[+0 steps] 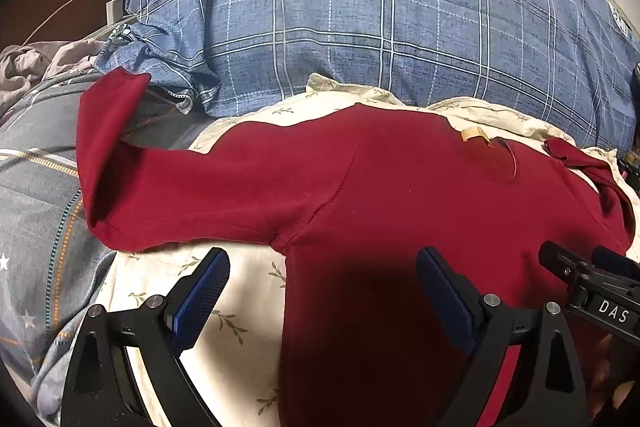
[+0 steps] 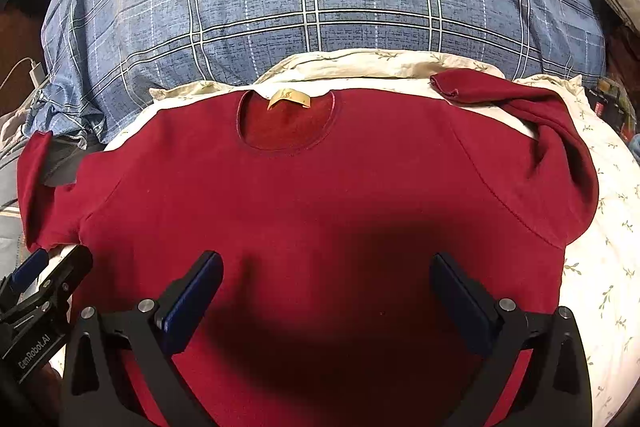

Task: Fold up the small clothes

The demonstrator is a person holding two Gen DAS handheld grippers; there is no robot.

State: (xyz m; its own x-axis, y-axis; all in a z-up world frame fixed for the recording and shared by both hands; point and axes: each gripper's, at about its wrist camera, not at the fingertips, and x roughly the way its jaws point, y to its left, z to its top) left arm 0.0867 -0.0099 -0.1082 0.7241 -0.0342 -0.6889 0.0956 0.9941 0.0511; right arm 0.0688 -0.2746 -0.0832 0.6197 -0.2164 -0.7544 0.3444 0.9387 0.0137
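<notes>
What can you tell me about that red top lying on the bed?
The dark red top is a long-sleeved knit that looks soft, with a round neckline and a tan label inside the collar. It lies spread flat, collar away from the cameras, on a cream leaf-print cloth. One sleeve stretches sideways with its cuff turned up; the other is bent back on itself. Both grippers are open above the top; neither holds it.

Your left gripper (image 1: 323, 291) hangs with jaws spread wide, nothing between its blue pads (image 1: 200, 301); your right gripper (image 2: 326, 293) sits just beside it on the right, level, pointing the same way, equally wide and empty
</notes>
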